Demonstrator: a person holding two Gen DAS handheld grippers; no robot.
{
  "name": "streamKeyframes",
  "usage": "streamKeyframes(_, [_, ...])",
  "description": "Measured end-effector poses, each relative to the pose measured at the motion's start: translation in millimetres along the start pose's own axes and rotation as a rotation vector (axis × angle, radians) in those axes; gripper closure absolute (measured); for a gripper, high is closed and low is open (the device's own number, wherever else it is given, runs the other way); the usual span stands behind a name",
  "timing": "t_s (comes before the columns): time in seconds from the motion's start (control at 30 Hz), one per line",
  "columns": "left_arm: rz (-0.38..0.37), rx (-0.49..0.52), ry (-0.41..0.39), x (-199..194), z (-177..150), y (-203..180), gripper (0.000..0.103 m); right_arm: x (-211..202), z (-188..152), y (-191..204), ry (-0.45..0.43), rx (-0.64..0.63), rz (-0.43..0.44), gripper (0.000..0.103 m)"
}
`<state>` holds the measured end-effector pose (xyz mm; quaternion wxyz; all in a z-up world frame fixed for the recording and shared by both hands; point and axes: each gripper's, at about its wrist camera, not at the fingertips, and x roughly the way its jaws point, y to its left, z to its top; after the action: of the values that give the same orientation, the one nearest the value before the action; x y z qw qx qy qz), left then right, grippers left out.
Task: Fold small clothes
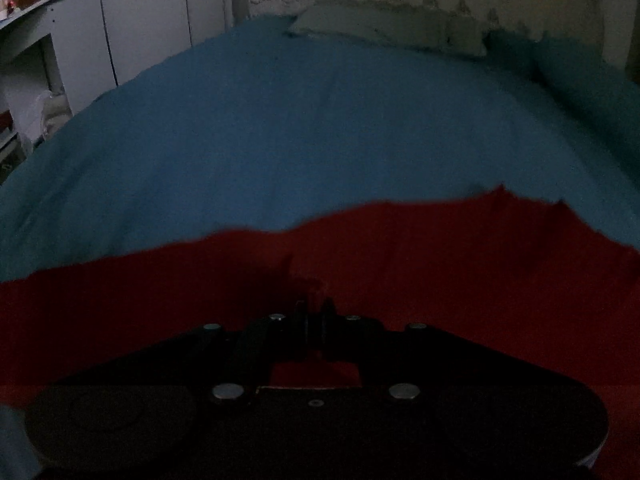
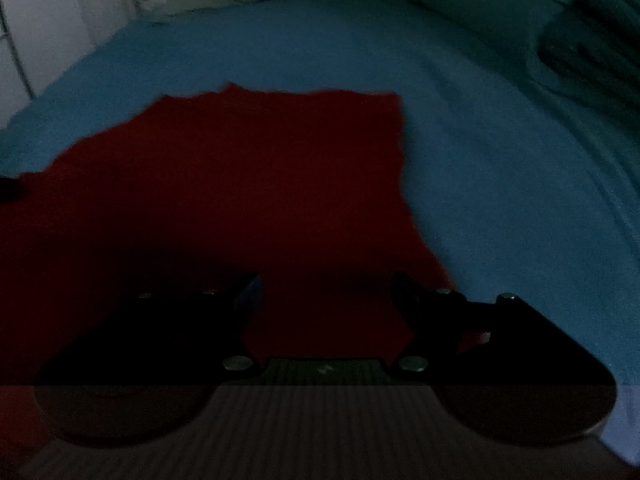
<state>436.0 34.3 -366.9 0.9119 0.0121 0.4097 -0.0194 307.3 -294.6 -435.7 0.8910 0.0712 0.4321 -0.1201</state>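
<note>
Black and dim, your left gripper (image 1: pixel 314 308) has its two fingers pressed together, with only a sliver between the tips; whether any fabric is caught in that sliver you cannot tell, since the light is too poor. It sits low over the red garment (image 1: pixel 400 272), which fills the whole lower part of the left wrist view and passes under the tool's body. Your right gripper (image 2: pixel 326 280) is spread wide, one finger (image 2: pixel 248 292) on the left and the other (image 2: pixel 408 292) on the right, with red cloth showing plainly in the gap between them. It pinches nothing.

From the right wrist view the red garment (image 2: pixel 248 184) lies spread flat on the blue bedsheet (image 2: pixel 500 168), its far edge wavy and its right edge running down to the right finger (the cloth looks smooth, though the darkness hides any small creases). In the left wrist view the blue bedsheet (image 1: pixel 280 128) stretches away beyond the garment's far edge to a pale pillow (image 1: pixel 384 26) at the head of the bed. White cabinet doors (image 1: pixel 152 12) stand to the left of the bed.
</note>
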Motion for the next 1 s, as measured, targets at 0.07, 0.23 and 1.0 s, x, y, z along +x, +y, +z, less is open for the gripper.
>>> streamKeyframes(0.07, [0.042,-0.005,0.026,-1.7,-4.9,5.5,0.086,-0.7,-3.5,-17.4,0.006,0.03,0.023,0.017])
streamKeyframes(0.23, [0.179,-0.091,0.054,-28.6,-2.6,29.4,0.047,-22.1,11.4,-13.7,0.033,-0.06,0.038,0.016])
streamKeyframes(1.0, [-0.059,0.117,0.126,-10.1,-12.0,-21.1,0.027,24.0,24.9,-21.8,0.018,-0.068,0.038,0.009])
